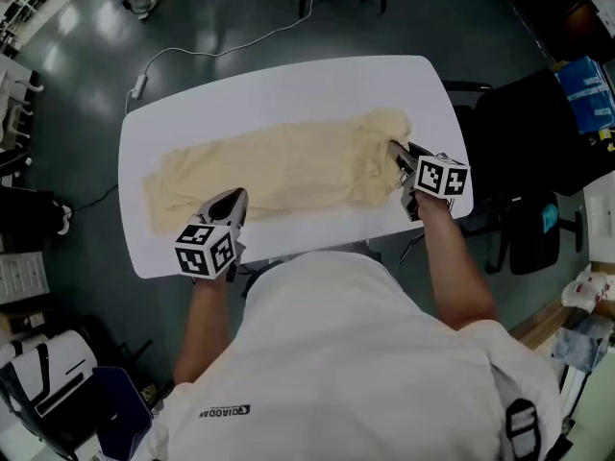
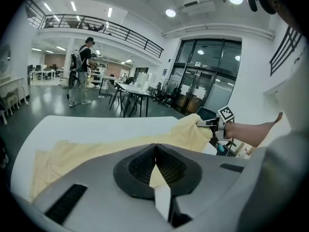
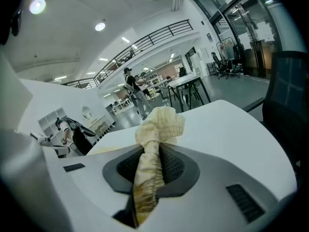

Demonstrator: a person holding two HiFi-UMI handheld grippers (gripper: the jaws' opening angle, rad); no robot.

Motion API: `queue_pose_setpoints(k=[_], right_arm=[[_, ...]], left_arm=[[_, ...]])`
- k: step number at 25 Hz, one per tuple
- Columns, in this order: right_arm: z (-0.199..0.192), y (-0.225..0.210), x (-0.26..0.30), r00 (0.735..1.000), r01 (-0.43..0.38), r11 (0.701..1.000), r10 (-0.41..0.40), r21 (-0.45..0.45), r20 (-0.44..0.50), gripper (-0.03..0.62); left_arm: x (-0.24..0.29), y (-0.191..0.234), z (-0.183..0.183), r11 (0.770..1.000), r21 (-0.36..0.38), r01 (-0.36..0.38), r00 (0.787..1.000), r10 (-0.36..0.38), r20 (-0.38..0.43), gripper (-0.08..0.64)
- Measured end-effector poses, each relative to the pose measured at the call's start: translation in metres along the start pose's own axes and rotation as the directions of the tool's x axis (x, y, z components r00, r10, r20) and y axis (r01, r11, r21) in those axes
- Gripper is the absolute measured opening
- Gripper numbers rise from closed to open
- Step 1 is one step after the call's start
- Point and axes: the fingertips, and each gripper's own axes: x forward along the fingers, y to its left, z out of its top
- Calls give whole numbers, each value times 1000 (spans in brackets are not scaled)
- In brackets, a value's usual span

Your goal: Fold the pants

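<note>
Pants [image 1: 288, 166]: likely light, limp, best gripped by edges; left gripper [image 1: 235, 196] jaws closed on lower edge, right gripper [image 1: 397, 151] jaws clamping bunched right end.

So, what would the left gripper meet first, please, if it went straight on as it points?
Probably the pants themselves: the left gripper, shut on their near edge, points low across them, though depth is unclear.

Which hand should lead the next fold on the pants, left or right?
Right, likely. The right tool is shut on the bunched end of the pants, held up off the table; the left tool only pinches a thin near edge.
</note>
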Motion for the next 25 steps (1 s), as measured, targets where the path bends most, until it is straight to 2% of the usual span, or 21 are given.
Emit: queue_pose_setpoints(k=[6,12,19,25], right_arm=[[10,53,8,997,-22,997,17,78,70,81],[11,93,18,994,-20,996,11,84,112,81],[13,131,23,988,-46,992,28,116,152,81],[14,165,28,977,-116,979,82,166,195,81]], left_arm=[[-47,43,-13,999,-20,-36,999,36,23,28],[-80,77,-25,997,-39,-61,997,62,42,28],[-102,96,-33,997,-48,-58,996,61,63,29],[-122,104,-39,996,-47,-73,994,76,72,28]])
